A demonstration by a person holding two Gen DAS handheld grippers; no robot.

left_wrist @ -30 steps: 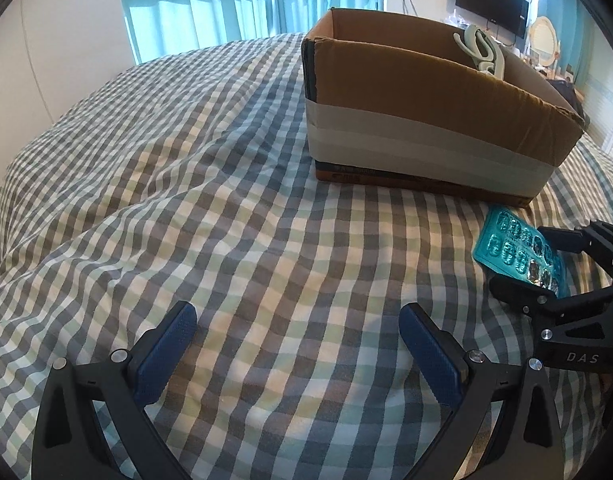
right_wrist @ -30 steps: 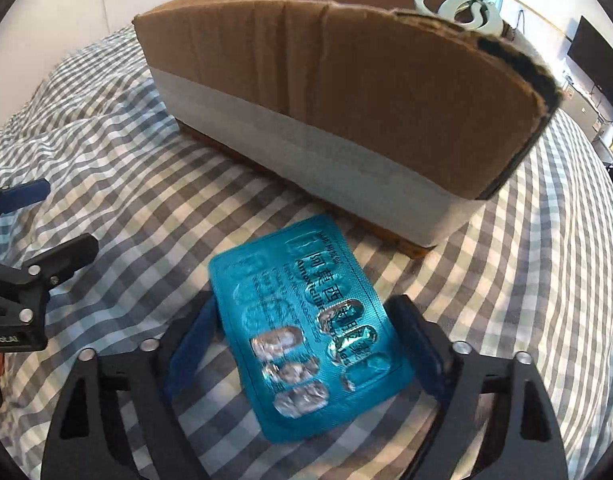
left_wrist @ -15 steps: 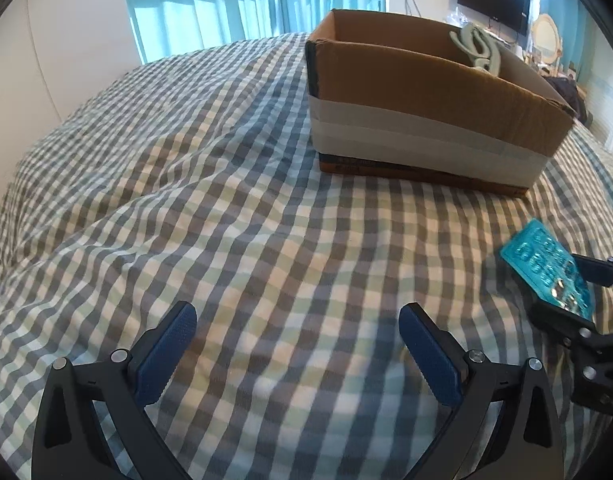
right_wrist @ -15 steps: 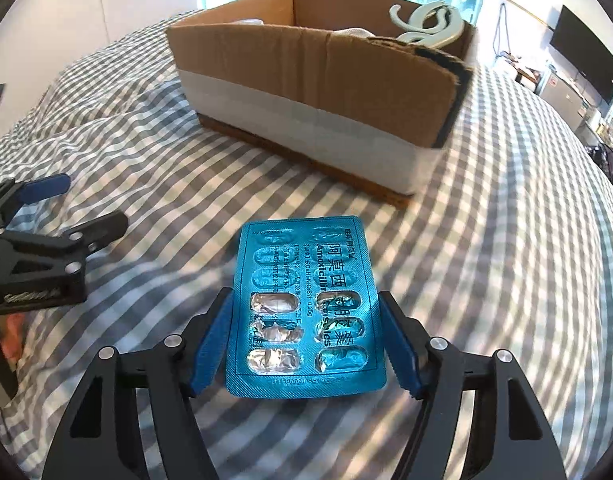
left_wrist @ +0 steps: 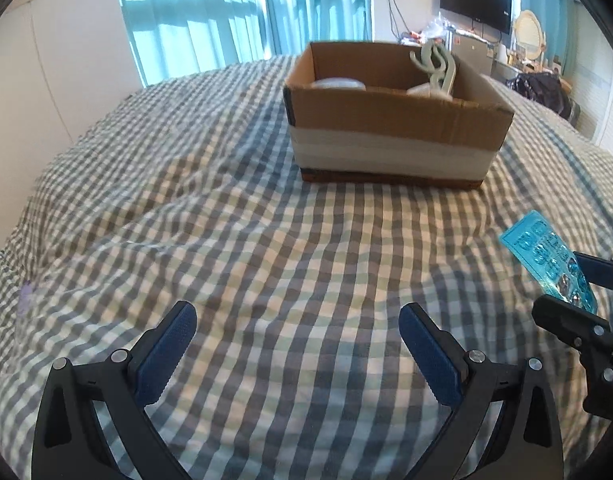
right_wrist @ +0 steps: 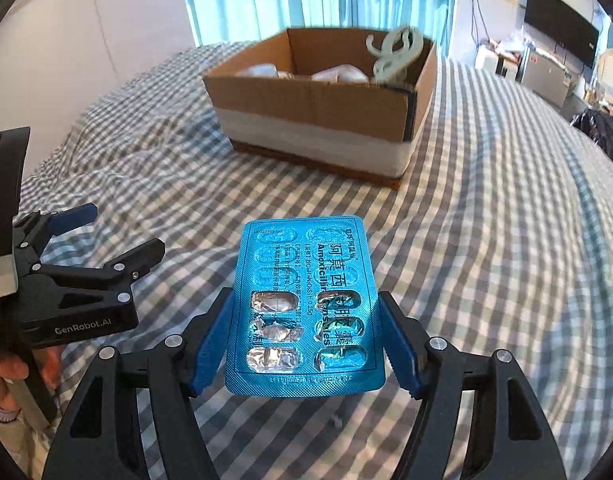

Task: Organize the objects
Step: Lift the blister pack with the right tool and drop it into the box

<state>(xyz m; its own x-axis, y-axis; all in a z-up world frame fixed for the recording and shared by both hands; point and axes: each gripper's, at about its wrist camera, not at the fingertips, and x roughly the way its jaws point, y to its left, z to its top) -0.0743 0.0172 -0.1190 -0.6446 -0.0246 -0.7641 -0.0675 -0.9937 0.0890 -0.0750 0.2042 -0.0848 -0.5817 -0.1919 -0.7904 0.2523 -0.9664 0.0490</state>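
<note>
On my left I hold the left gripper (left_wrist: 296, 344) spread wide with nothing between its blue pads (left_wrist: 164, 354), hovering idle over the checked bedspread (left_wrist: 246, 220); it shows in the right wrist view too, off to the side and well apart from my other hand's work. Moving across, the cardboard box (right_wrist: 318, 120) stands on the bed ahead, open at the top, with a pale green hanger (right_wrist: 394, 54) poking above its far rim and some pale rounded things inside that I cannot make out. Nearer to me, my right gripper (right_wrist: 304, 332) pinches the blue blister pack (right_wrist: 302, 304) by its two long edges, holding it flat and lifted off the bedspread, short of the box and not yet over it. I judge I am midway through carrying this pack to the box, with the grasp done and the drop still to come. The next move calls for bringing the pack forward and high enough to clear the near wall, then spreading the pads once it is above the opening. The near wall is the one thing in my path, and the hanger sticks up on the right side, so I would aim for the freer left part. The pack is thin and bendy, and squeezing harder could buckle it
</note>
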